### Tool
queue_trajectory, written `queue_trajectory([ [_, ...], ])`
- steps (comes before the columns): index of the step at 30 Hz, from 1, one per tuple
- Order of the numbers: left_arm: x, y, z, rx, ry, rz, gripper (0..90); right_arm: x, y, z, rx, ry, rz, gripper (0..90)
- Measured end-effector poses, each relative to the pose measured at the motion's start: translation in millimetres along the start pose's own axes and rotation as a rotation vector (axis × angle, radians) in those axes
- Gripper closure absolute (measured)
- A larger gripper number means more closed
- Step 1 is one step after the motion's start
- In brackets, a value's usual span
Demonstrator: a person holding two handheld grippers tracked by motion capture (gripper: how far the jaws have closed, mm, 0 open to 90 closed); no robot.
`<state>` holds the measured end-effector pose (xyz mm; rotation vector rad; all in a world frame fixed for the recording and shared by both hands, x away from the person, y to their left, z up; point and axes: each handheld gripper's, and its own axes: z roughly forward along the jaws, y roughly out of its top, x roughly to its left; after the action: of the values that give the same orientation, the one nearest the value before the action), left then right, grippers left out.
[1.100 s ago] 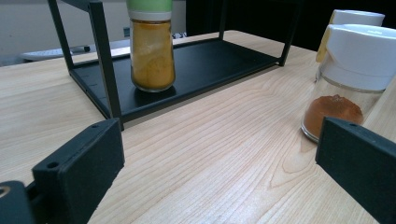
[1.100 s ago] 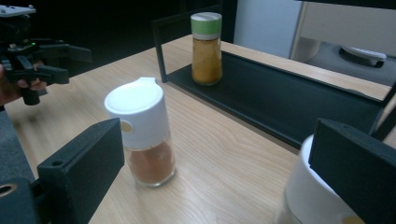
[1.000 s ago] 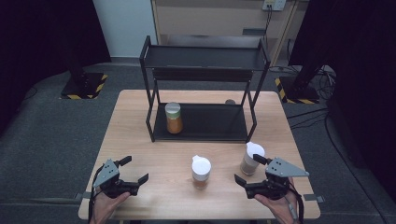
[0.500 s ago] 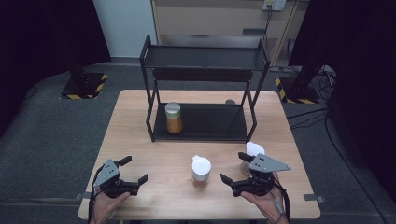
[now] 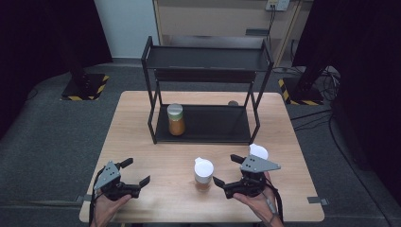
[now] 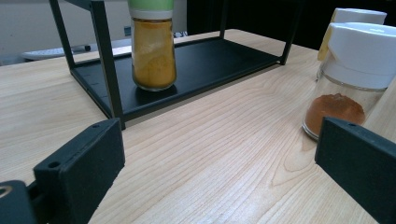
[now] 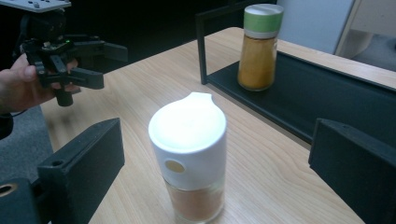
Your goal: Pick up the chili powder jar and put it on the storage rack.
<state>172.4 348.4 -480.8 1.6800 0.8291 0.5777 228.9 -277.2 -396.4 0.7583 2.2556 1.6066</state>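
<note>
A white-capped jar of reddish-brown spice [image 5: 204,173] stands on the wooden table [image 5: 142,137], near the front centre. My right gripper [image 5: 226,169] is open just to its right. In the right gripper view the jar [image 7: 191,154] stands between the spread jaws without touching them. A second white-capped jar [image 5: 258,152] stands behind the right gripper. A green-lidded jar of yellow spice [image 5: 175,119] sits on the lower shelf of the black rack [image 5: 203,124]. My left gripper [image 5: 137,171] is open and holds nothing at the front left. Its view shows the green-lidded jar [image 6: 153,46] and both white-capped jars [image 6: 352,79].
The black rack has two tiers; its top shelf [image 5: 208,59] is bare and the lower shelf is free to the right of the jar. The table's front edge runs just under both hands. Dark floor surrounds the table.
My right gripper has moved left, from beside the right white-capped jar to the middle one, and stayed open. The left gripper has not moved.
</note>
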Motion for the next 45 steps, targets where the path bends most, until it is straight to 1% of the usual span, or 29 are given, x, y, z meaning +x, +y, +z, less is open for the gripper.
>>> queue_trajectory([
  [6, 0.1, 0.0, -0.1, 0.000, -0.001, 0.001, 0.2, 1.5, 1.2, 13.0, 0.011, 0.017, -0.002, 4.0],
  [13, 0.0, 0.2, -0.2, 0.001, -0.001, 0.003, 0.2, 3.8, -2.5, 29.1, 0.030, 0.026, 0.006, 4.2],
  [19, -0.1, 0.4, -0.1, 0.003, -0.001, 0.004, 0.2, 6.3, -2.8, 40.1, 0.039, 0.030, 0.002, 4.5],
  [26, 0.1, 0.3, 0.0, 0.003, -0.003, 0.003, 0.2, 10.3, -1.8, 52.6, 0.054, 0.024, -0.003, 6.0],
  [36, 0.2, 0.6, 0.8, 0.007, -0.006, 0.004, 0.2, 15.2, -3.6, 69.5, 0.083, 0.007, 0.002, 8.6],
  [39, 0.1, 0.7, 0.9, 0.008, -0.007, 0.006, 0.2, 16.7, -3.9, 72.9, 0.083, -0.001, 0.003, 10.6],
  [42, 0.1, 0.8, 0.9, 0.008, -0.007, 0.007, 0.2, 21.1, -3.9, 75.5, 0.086, -0.021, -0.017, 13.4],
  [45, 0.2, 0.8, 0.8, 0.009, -0.007, 0.006, 0.3, 22.5, -4.9, 76.9, 0.090, -0.026, -0.021, 16.3],
])
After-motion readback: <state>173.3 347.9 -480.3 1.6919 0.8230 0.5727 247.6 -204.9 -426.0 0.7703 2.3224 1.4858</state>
